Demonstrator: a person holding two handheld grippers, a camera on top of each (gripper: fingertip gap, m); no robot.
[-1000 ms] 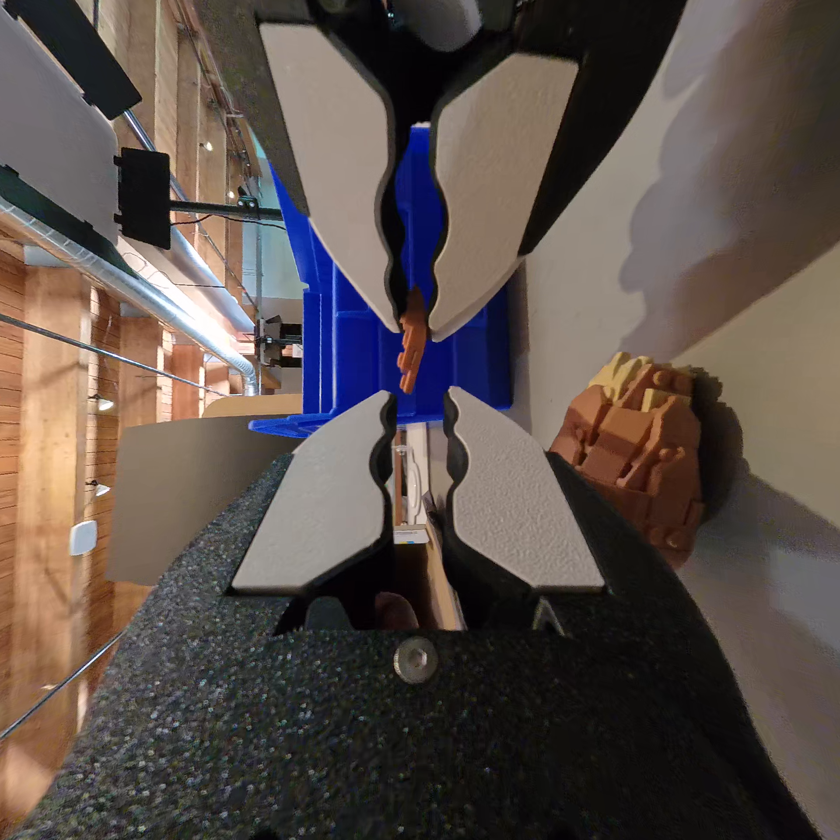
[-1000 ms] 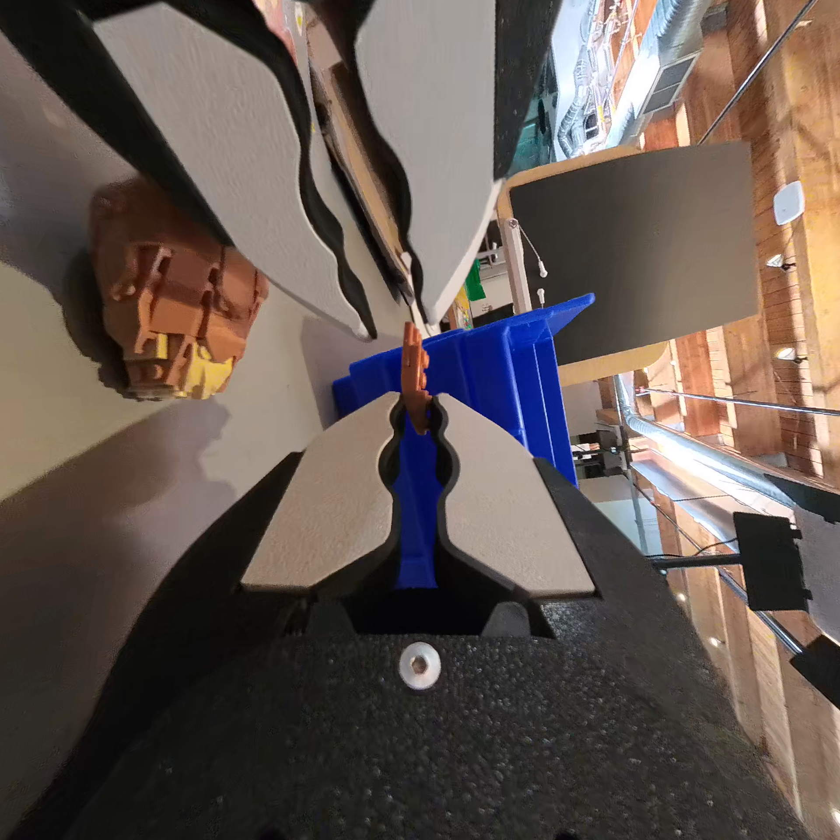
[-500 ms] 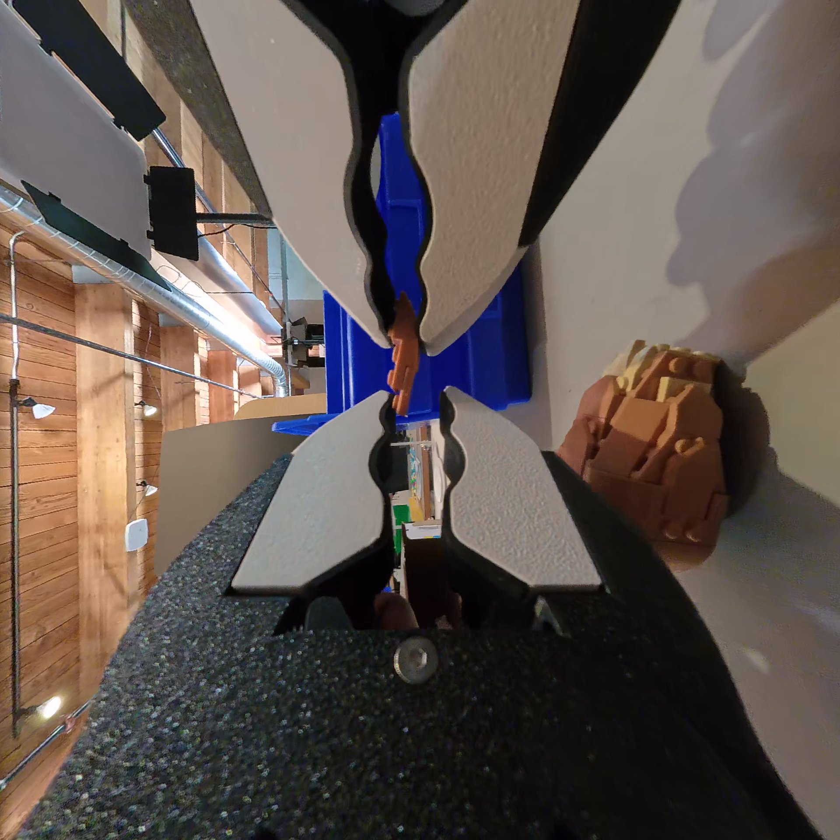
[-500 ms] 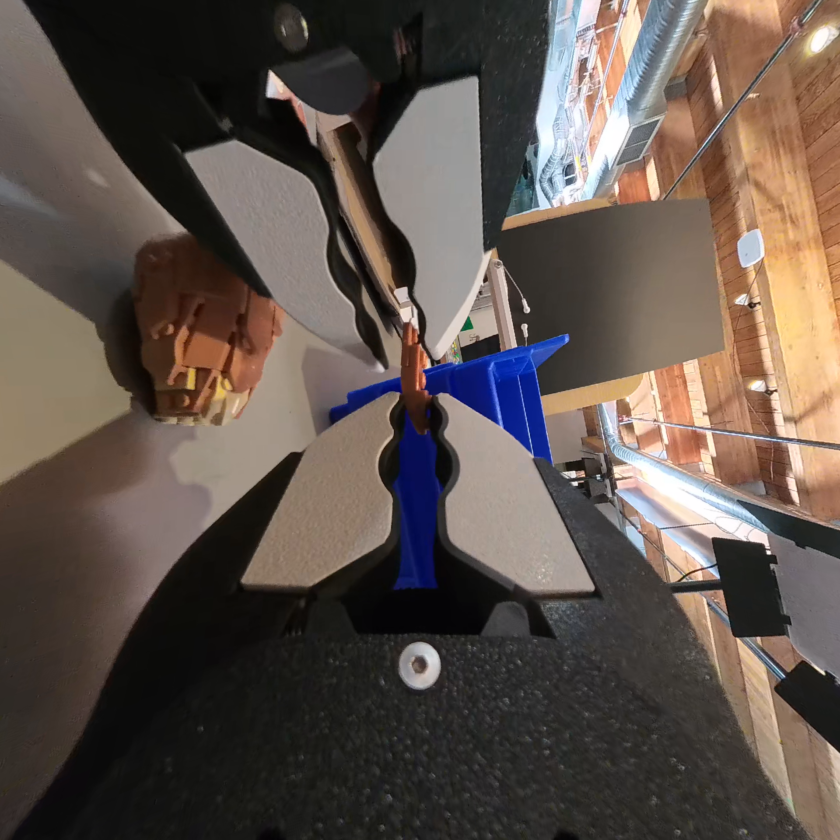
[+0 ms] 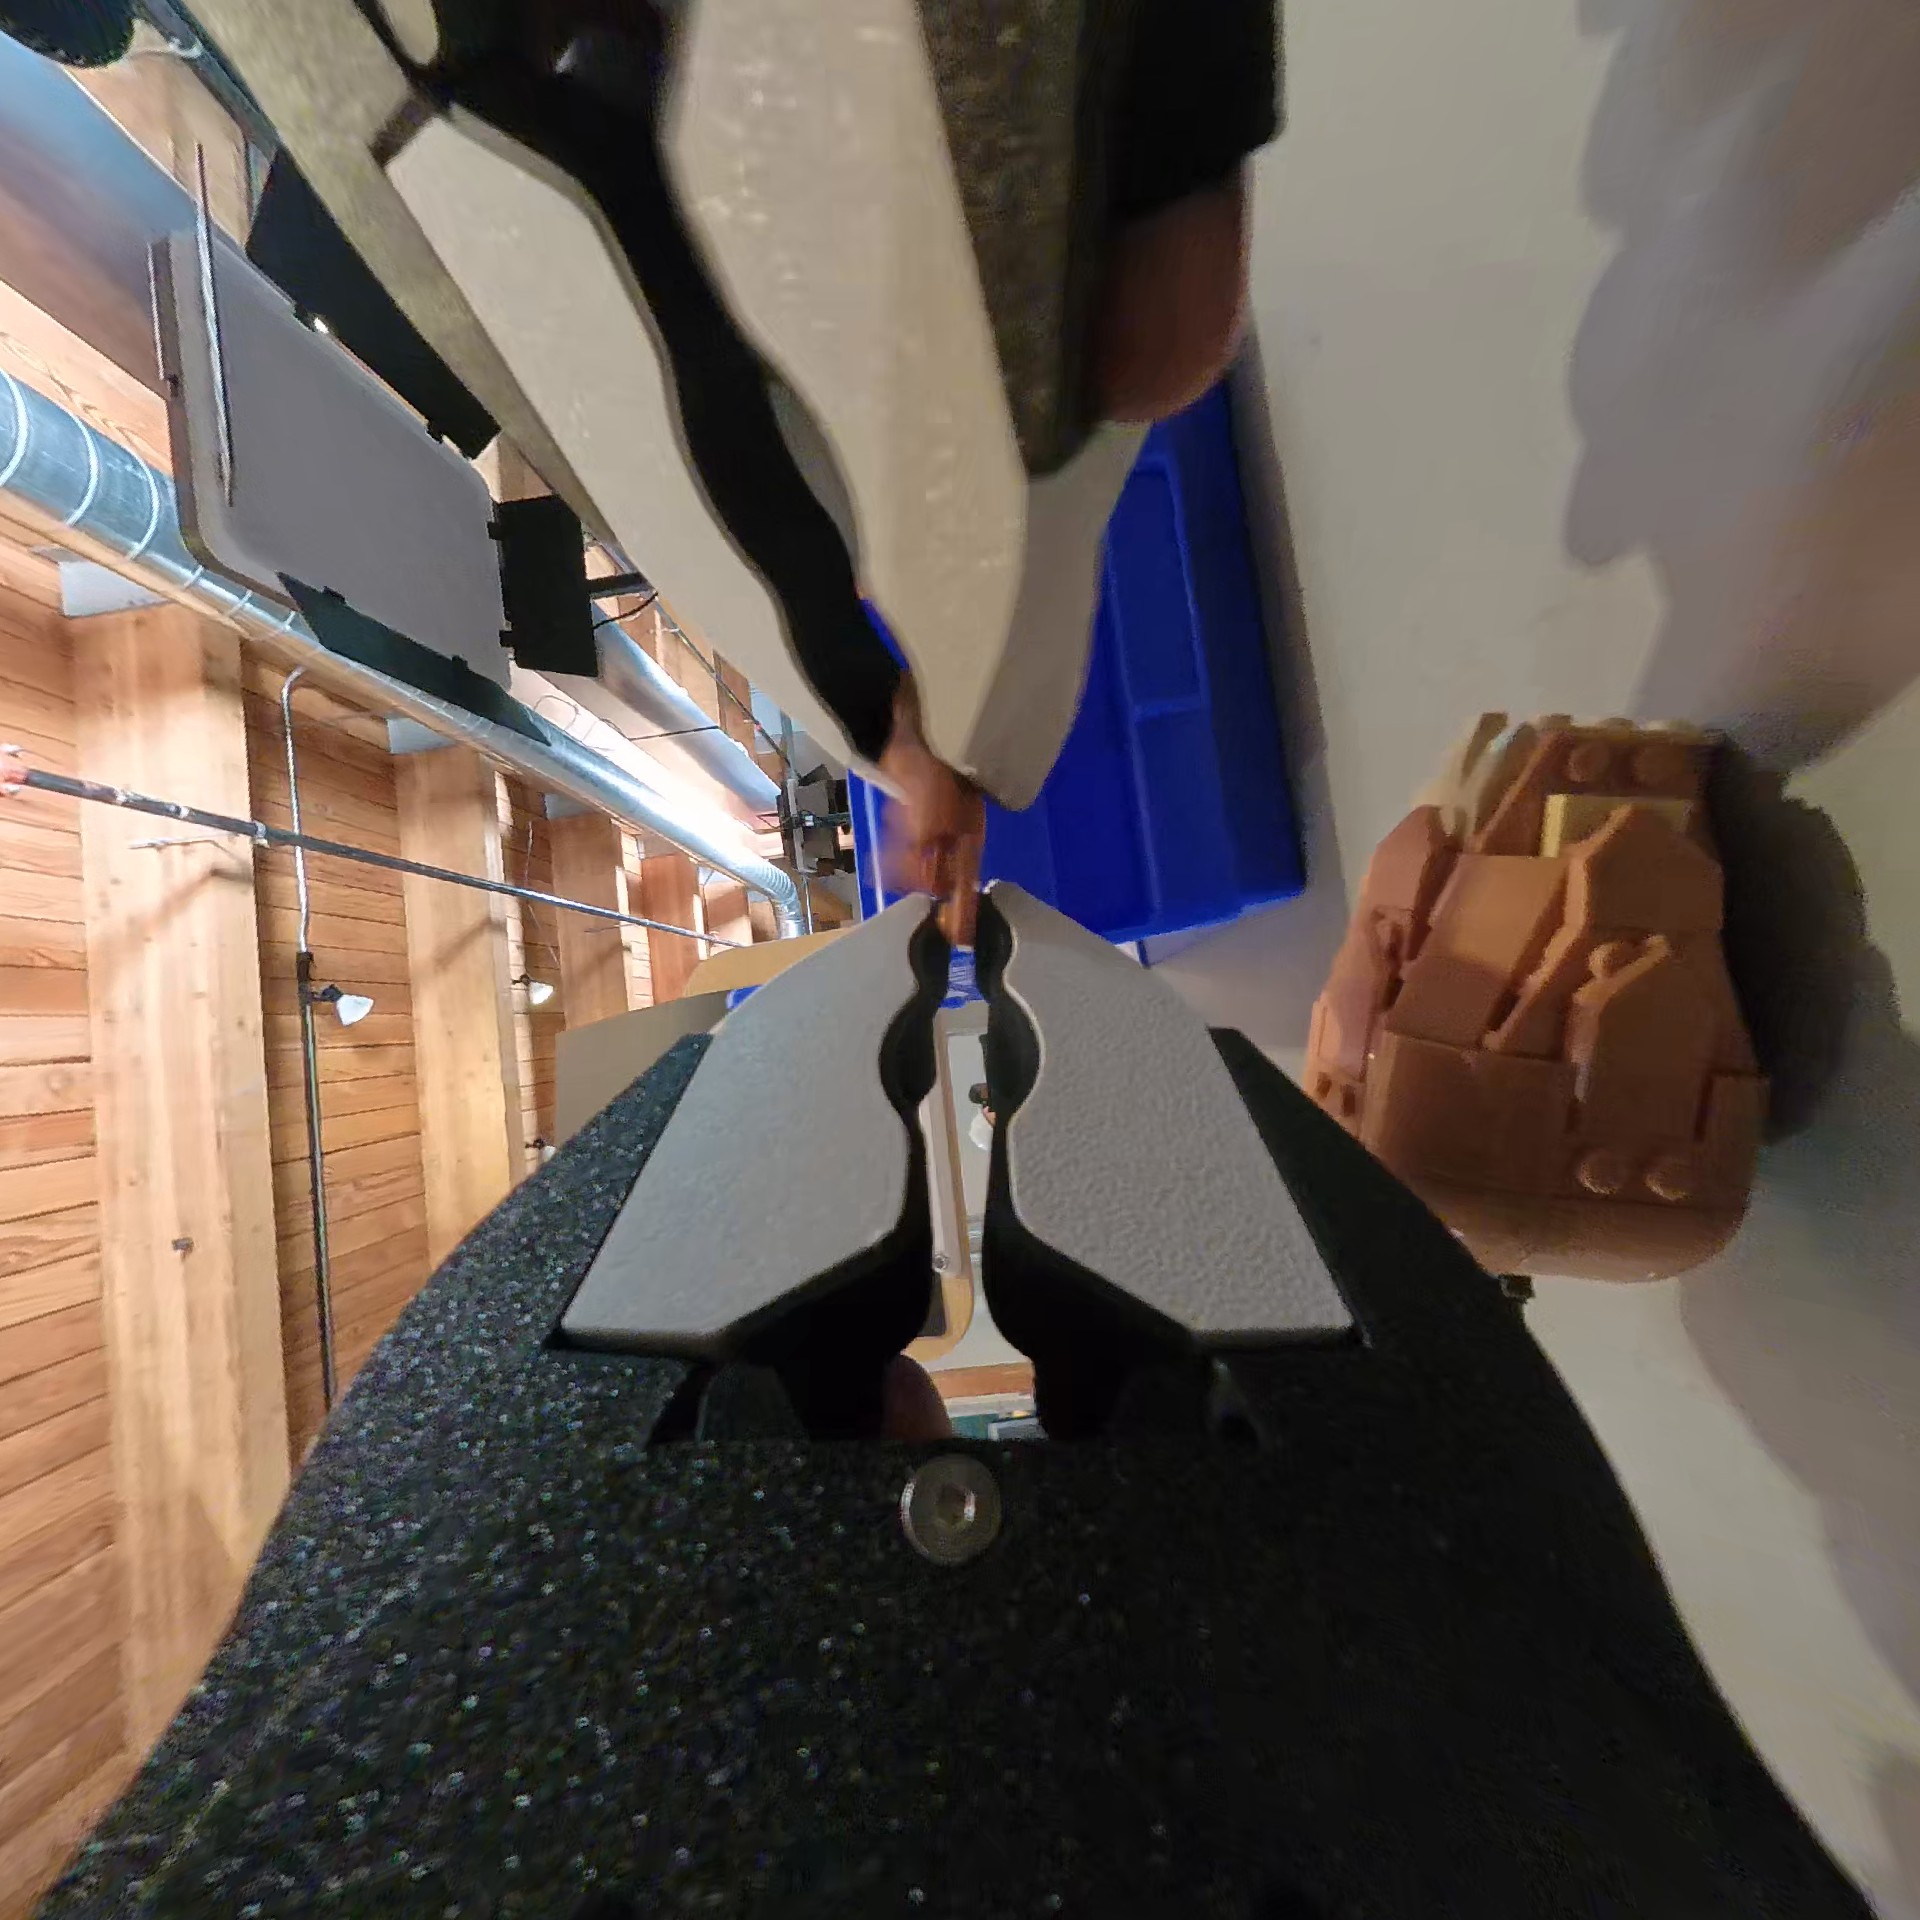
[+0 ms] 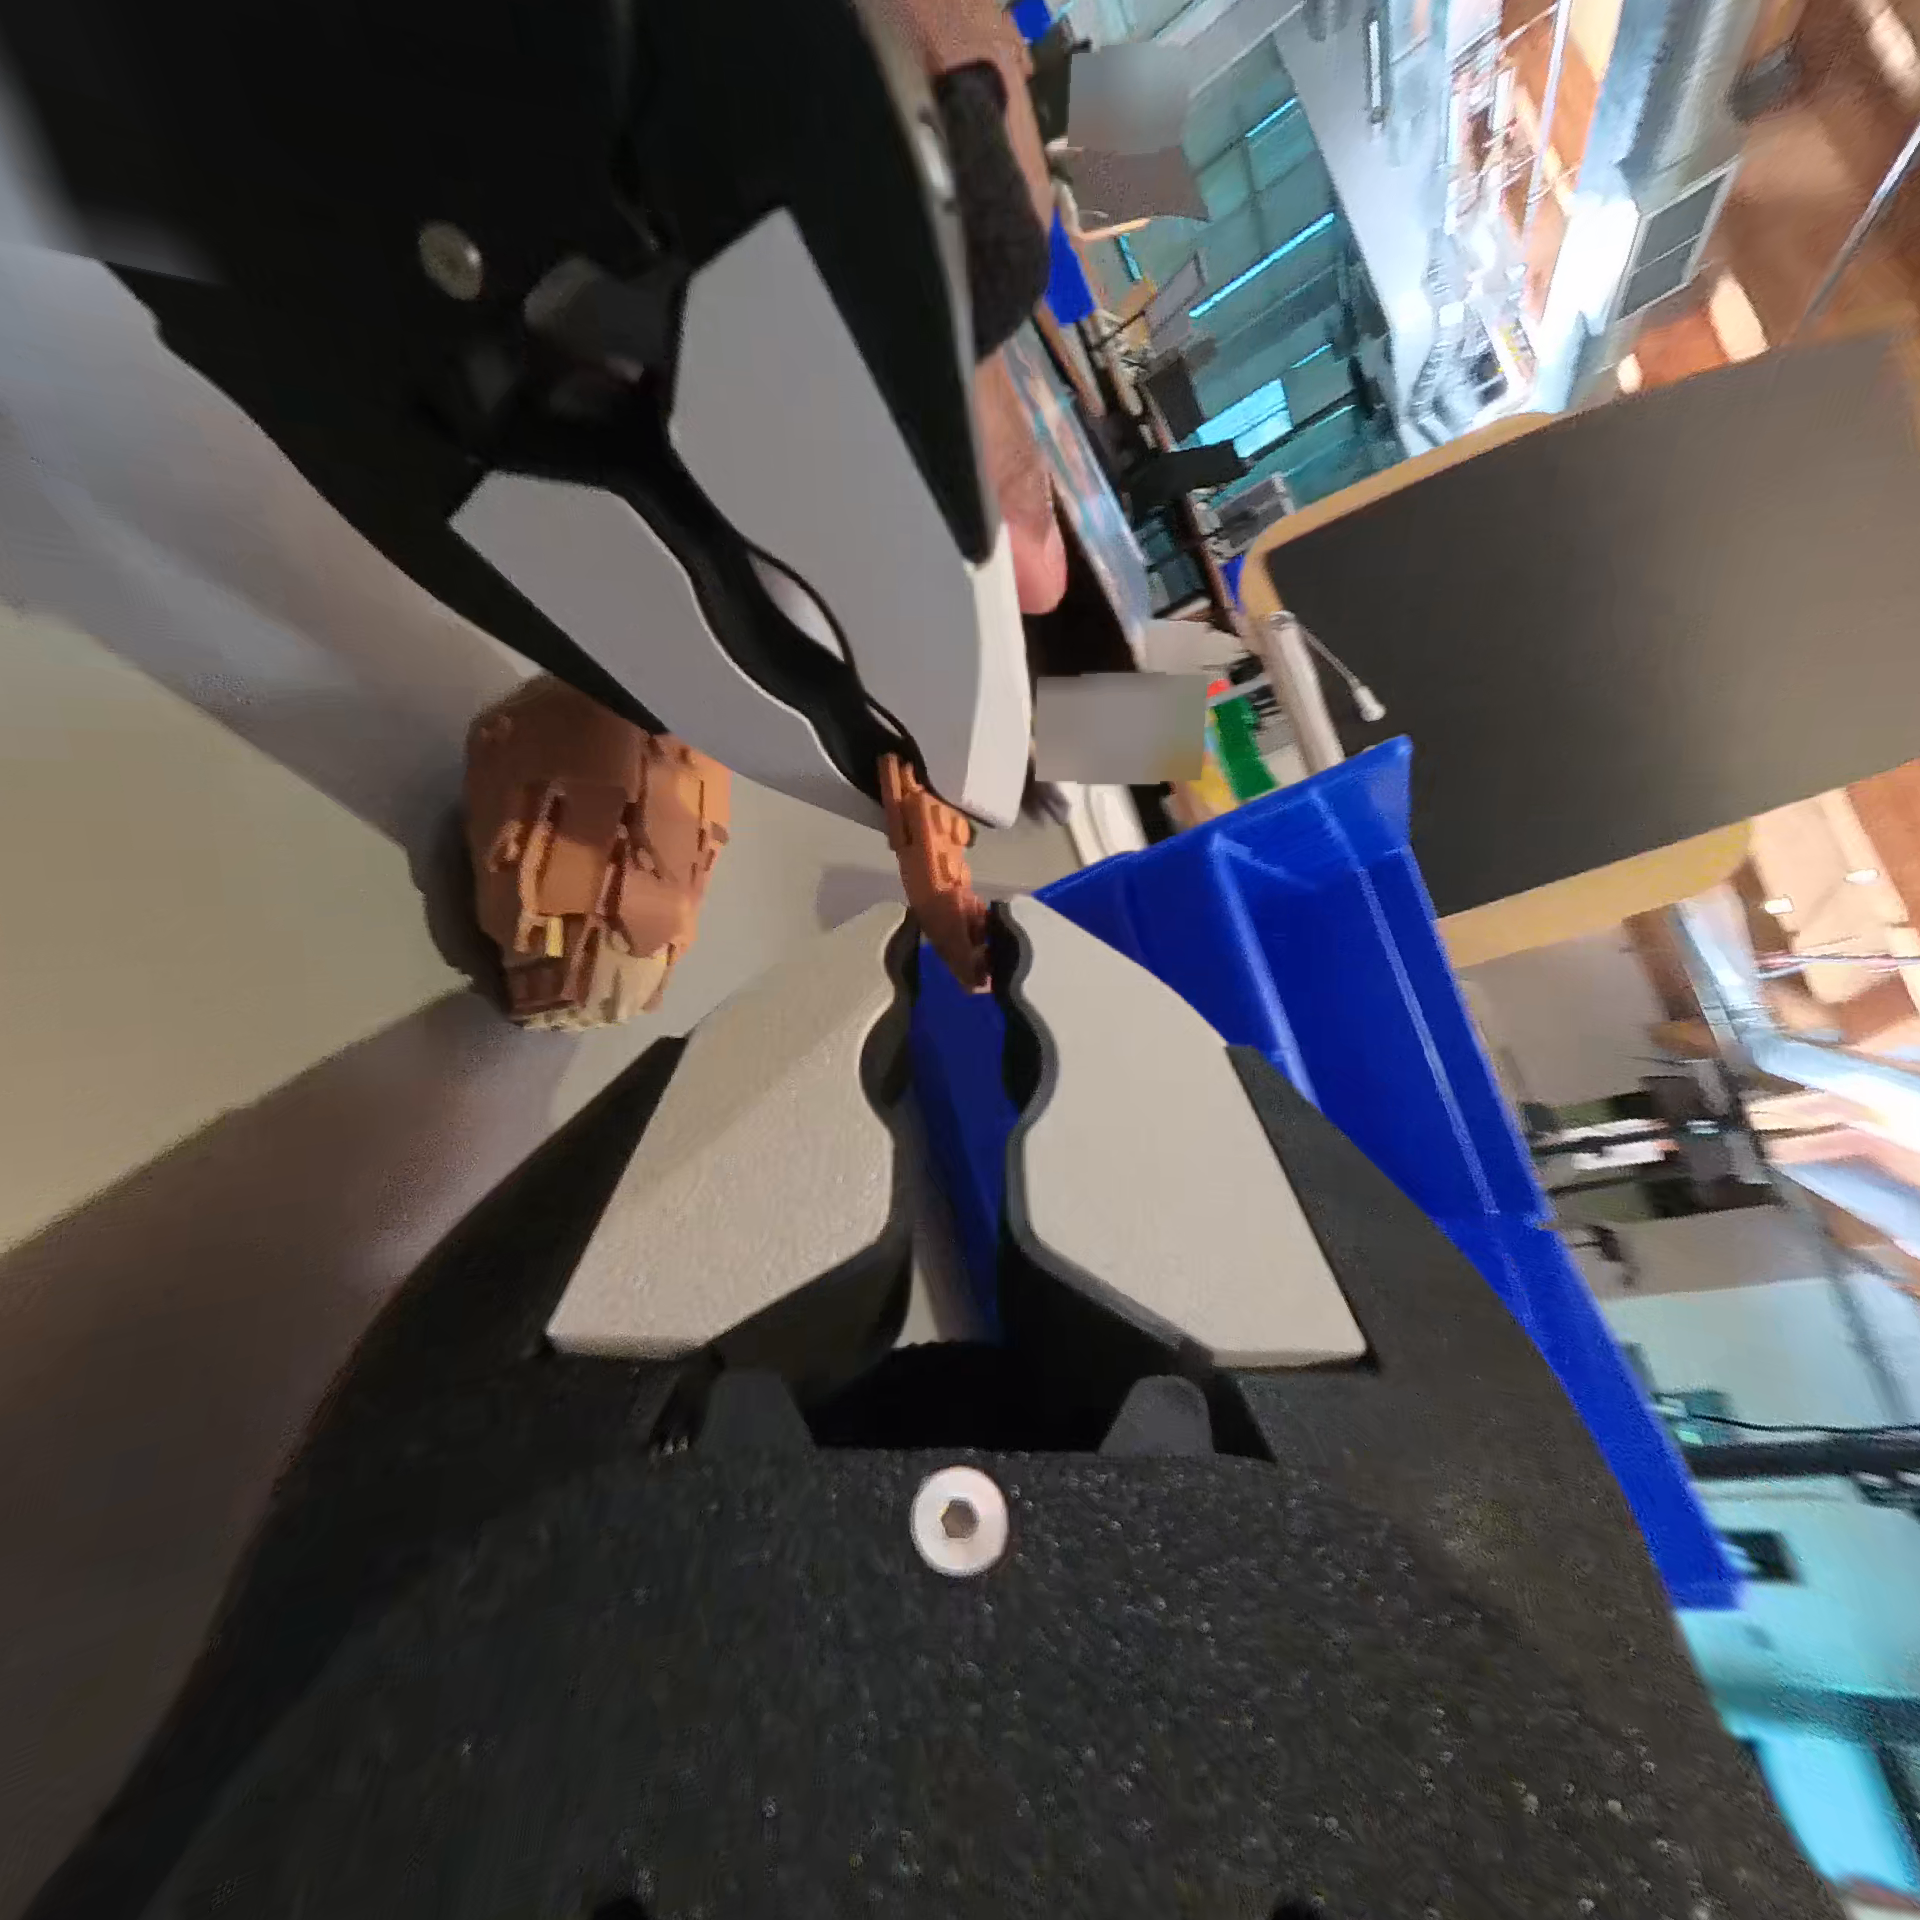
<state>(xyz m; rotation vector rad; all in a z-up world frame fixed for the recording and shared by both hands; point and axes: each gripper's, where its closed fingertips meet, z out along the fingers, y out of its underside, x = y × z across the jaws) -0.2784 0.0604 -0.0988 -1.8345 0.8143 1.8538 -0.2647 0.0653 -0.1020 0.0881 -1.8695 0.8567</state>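
A small orange brick piece hangs in the air between my two grippers, which meet tip to tip. My right gripper is shut on one end of it. My left gripper is shut on the other end; the piece is blurred in the left wrist view. The left gripper also shows in the right wrist view, and the right gripper in the left wrist view. A pile of brown and tan bricks lies on the white table beside them, also seen in the right wrist view.
A blue plastic bin stands on the table just behind the grippers, also in the right wrist view. A dark panel with a wooden edge stands beyond it. Both views are turned sideways. A person's fingertip shows on the right gripper. The grippers are tip to tip, or close to it.
My left gripper was open and apart from the orange piece; it has moved up to it and shut on its free end. Both views have swung and are blurred.
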